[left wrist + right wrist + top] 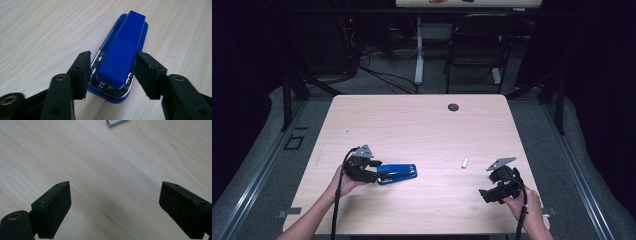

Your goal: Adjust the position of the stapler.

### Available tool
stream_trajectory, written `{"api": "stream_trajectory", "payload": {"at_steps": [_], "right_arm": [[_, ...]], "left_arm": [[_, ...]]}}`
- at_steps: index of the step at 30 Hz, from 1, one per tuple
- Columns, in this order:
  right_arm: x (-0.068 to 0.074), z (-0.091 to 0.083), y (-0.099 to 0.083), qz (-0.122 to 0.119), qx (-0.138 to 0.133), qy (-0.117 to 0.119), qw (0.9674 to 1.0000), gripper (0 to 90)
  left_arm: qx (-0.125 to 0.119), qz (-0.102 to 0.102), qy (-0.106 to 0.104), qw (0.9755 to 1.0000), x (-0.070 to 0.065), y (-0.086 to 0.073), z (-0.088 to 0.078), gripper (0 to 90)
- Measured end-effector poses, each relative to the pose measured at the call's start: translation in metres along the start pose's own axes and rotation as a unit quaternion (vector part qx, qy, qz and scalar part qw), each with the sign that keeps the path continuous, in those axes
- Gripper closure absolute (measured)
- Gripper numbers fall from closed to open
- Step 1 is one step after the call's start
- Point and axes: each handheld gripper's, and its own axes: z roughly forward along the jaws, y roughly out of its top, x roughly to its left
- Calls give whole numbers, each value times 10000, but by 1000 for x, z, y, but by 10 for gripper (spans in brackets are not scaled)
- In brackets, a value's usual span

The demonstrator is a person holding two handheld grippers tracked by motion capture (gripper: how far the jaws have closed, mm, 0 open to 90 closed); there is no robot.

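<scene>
From the high view the blue stapler (397, 173) lies lengthwise just right of the left gripper (373, 174), far from the right gripper (484, 195); the left gripper view shows its jaws straddling the stapler's near end (117, 62), pads not yet pressing; the right gripper view shows wide-open jaws over bare table (105, 170).

Your left forearm comes in from the bottom left of the high view, and your left hand (346, 181) wraps the body of the left gripper (374, 173), which points across the table toward your right. In the left gripper view its jaws are partly closed, one to each side, not quite pressing. Your right hand (524, 199) holds the right gripper (484, 194) near the table's right edge, angled toward your left, its jaws spread wide over bare wood.
</scene>
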Motion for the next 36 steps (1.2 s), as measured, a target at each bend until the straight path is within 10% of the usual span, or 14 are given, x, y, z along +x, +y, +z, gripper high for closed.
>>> {"api": "stream_trajectory", "payload": {"at_steps": [22,36], "right_arm": [[2,0,0,-27,26,55,10000,113],[3,0,0,-44,81,63,9999,116]], "left_arm": [[242,-78,12,9997,-12,-1,-2,588],[382,-672,38,9970,-28,0,-4,609]]}}
